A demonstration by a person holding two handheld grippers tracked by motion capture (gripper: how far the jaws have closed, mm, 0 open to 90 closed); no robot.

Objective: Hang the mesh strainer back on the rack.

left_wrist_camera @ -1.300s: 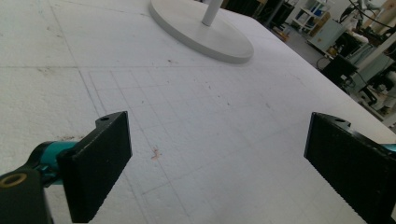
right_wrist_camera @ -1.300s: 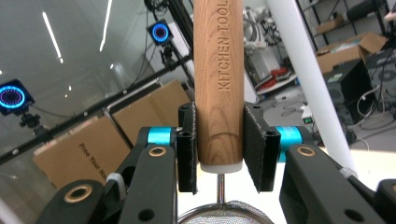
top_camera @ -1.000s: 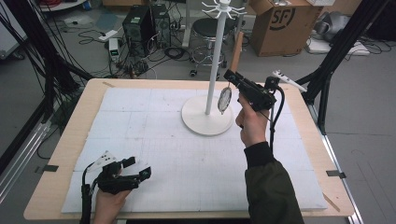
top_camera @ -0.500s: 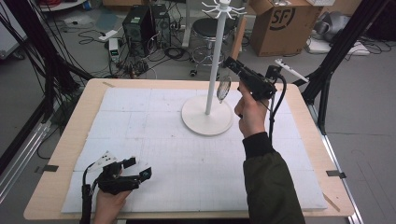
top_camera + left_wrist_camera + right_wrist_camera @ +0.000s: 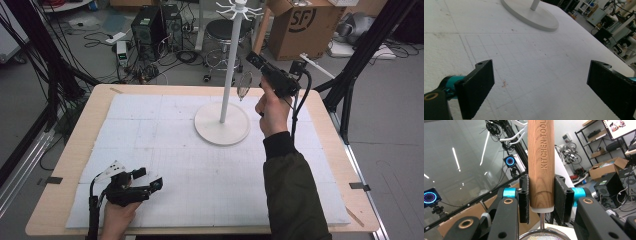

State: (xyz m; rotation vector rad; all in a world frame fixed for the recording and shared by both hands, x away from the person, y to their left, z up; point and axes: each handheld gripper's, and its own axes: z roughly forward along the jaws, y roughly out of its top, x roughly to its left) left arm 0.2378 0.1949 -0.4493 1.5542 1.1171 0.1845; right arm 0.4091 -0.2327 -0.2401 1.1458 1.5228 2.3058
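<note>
Workshop clutter, cables and a cardboard box surround your table, which carries a white gridded mat. On the mat stands 1 white hook stand with a wide round base. Your right gripper holds the strainer raised beside the stand's pole, jaws clamped on its wooden handle near the lower end, mesh bowl hanging below. Expect a light, stiff tool; the mesh dents easily, so keep your grip on the wood. Your left gripper rests low over the mat, jaws spread wide with nothing between them.
</note>
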